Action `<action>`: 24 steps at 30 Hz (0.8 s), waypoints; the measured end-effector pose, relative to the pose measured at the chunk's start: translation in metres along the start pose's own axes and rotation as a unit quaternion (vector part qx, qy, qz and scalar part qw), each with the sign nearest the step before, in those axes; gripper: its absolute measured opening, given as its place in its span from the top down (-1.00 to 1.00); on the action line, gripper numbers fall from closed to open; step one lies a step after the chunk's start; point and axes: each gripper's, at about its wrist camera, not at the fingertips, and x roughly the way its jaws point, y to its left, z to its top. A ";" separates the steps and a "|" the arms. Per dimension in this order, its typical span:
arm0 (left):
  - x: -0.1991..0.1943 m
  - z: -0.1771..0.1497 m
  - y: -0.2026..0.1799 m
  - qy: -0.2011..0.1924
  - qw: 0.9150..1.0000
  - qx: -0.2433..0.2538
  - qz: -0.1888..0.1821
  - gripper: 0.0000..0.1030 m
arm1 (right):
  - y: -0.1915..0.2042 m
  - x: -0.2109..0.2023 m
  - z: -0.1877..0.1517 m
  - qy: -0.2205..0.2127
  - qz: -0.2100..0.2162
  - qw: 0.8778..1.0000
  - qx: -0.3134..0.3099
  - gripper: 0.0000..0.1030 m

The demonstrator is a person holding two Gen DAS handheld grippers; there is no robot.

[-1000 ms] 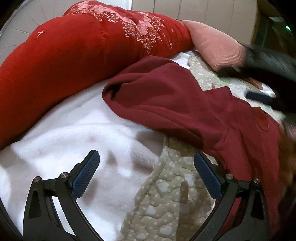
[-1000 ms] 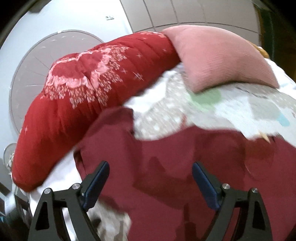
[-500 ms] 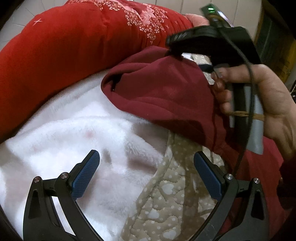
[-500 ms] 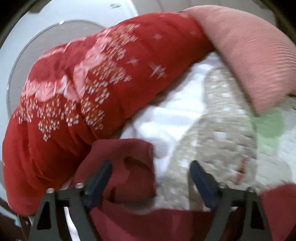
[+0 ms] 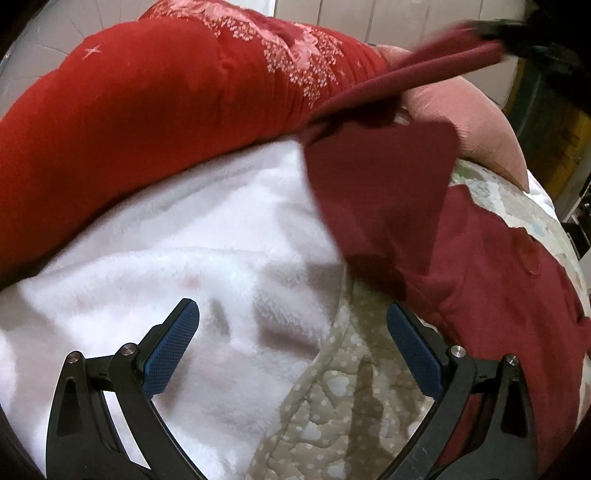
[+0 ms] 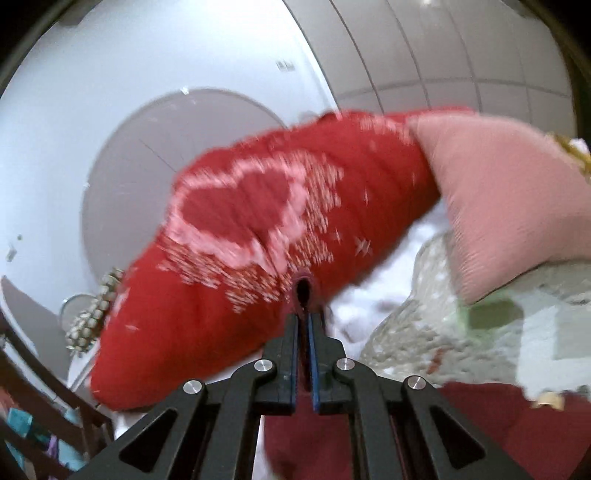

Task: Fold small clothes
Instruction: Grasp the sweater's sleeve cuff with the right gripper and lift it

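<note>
A dark maroon garment (image 5: 480, 258) lies on the bed at the right of the left wrist view. Its sleeve (image 5: 413, 70) is stretched up and to the right into the blurred right gripper (image 5: 517, 31) at the top right corner. In the right wrist view my right gripper (image 6: 304, 325) is shut on the sleeve cuff (image 6: 303, 286), with maroon cloth (image 6: 306, 435) hanging below. My left gripper (image 5: 291, 354) is open and empty, low over the white blanket, left of the garment.
A fluffy white blanket (image 5: 177, 258) and a beige heart-print quilt (image 5: 343, 406) cover the bed. A big red floral bolster (image 5: 147, 96) lies along the back, also in the right wrist view (image 6: 258, 258). A pink pillow (image 5: 469, 110) sits at the back right.
My right gripper has shut on the maroon sleeve cuff and lifted it up and to the right, pulling the sleeve taut. My left gripper has stayed open in about the same place.
</note>
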 end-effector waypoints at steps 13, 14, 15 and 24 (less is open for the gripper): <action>-0.004 -0.006 -0.024 -0.019 0.999 0.025 -0.007 -0.98 | -0.057 -0.164 -0.026 -0.045 -0.053 0.997 0.036 0.91; -0.005 -0.006 -0.023 -0.021 1.000 0.022 -0.007 -0.98 | -0.063 -0.172 -0.032 -0.043 -0.059 0.997 0.039 0.91; -0.005 -0.005 -0.022 -0.022 1.000 0.019 -0.007 -0.98 | -0.071 -0.181 -0.041 -0.038 -0.067 0.996 0.039 0.91; -0.004 -0.005 -0.019 -0.024 1.000 0.014 0.002 -0.98 | -0.152 -0.206 -0.183 0.110 -0.112 0.985 0.078 0.91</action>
